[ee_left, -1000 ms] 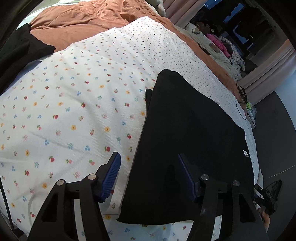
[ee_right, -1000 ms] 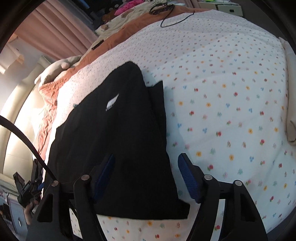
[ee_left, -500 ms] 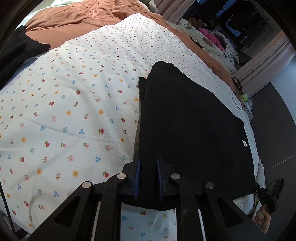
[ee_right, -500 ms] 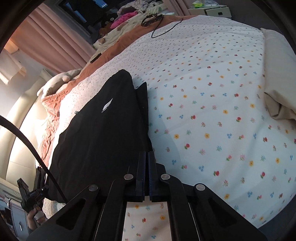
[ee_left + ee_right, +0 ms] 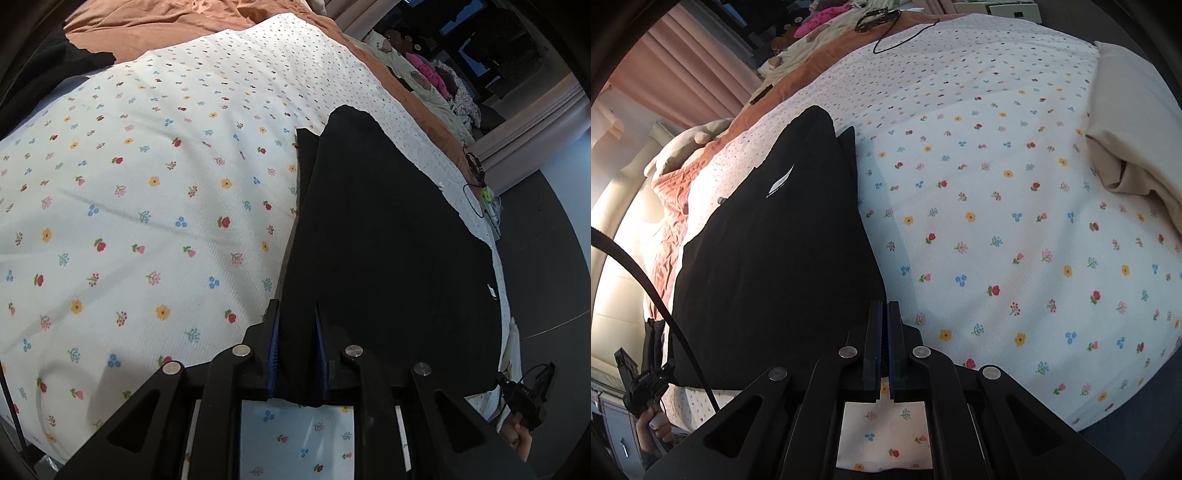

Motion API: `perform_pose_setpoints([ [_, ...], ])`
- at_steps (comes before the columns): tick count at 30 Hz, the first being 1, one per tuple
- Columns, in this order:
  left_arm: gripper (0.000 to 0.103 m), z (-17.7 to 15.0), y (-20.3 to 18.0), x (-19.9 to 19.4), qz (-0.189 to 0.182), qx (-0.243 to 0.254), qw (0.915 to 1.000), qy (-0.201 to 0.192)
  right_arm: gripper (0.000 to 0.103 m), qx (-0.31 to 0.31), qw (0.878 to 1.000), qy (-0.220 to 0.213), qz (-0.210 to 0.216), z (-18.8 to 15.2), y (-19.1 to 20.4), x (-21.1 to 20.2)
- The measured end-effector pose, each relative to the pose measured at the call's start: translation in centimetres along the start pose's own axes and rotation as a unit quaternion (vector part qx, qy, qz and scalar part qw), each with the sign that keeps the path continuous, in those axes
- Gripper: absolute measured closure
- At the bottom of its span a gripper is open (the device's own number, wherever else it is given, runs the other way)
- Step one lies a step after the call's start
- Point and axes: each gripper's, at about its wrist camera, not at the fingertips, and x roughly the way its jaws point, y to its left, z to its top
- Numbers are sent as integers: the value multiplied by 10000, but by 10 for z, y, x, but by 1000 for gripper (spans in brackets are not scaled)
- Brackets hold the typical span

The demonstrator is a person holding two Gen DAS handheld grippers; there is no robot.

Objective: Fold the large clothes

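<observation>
The black garment [image 5: 388,236], already folded lengthwise into a long panel, lies on the flowered bedspread [image 5: 147,206], its near hem at the edge of the bed closest to me. My left gripper [image 5: 295,350] has just been closing, with a slight easing at the end, and now pinches the garment's near left corner, dark cloth filling the narrow gap between the blue pads. My right gripper [image 5: 884,343] has just clamped fully together at the near right corner; the cloth there looks thin enough that I judge it caught, though the hem itself hides behind the jaws. A cream pillow [image 5: 1134,122] sits well to the right, and a rust blanket [image 5: 166,18] lies beyond. Risks, as I judge them: the right pads may hold only the top layer, so lifting would peel the fold open; uneven pulling could skew the panel.
</observation>
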Motion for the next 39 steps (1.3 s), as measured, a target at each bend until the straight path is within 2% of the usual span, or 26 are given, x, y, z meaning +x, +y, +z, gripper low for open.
perform_pose_setpoints([
  [3,82,0,4,-8,-102,-81,9999,32,103,-94,9996,-71,-251,7,10,-11],
  [5,77,0,6,-14,-101,-133,9999,-2,103,-171,9991,-169,-345,11,17,-20],
  [6,65,-1,6,-18,-106,-147,9998,-54,103,-227,9990,-203,-313,13,22,-24],
  [7,44,-2,6,-21,-149,-155,9997,-102,101,-279,9990,-220,-262,14,27,-28],
  [9,22,-3,8,-29,-339,-225,9989,-245,83,-424,9986,-258,-174,16,38,-33],
  [11,22,-3,12,-35,-479,-331,9977,-332,38,-579,9979,-295,-57,15,50,-35],
  [12,22,-2,13,-36,-515,-371,9974,-343,35,-670,9972,-330,35,13,59,-37],
  [16,22,-2,16,-37,-606,-413,9968,-308,35,-926,9944,-372,358,8,84,-37],
  [18,22,-4,20,-35,-657,-486,9964,-234,35,-1065,9928,-393,373,5,98,-33],
  [21,22,-6,26,-30,-785,-618,9949,-151,35,-1233,9911,-205,465,1,117,-20],
  [26,25,-10,31,-20,-1068,-768,9913,79,54,-1561,9858,153,604,-3,149,6],
  [29,30,-7,32,-11,-1204,-866,9888,189,56,-1733,9823,381,597,-10,170,25],
  [31,35,-4,31,-3,-1299,-922,9869,263,58,-1879,9784,562,653,-17,185,39],
  [35,48,2,29,11,-1350,-973,9854,360,70,-2147,9697,944,684,-29,209,65],
  [37,64,5,28,16,-1238,-972,9868,388,74,-2258,9656,1135,604,-35,218,81],
  [39,74,7,28,18,-1160,-931,9881,385,77,-2323,9628,1299,459,-40,224,100],
])
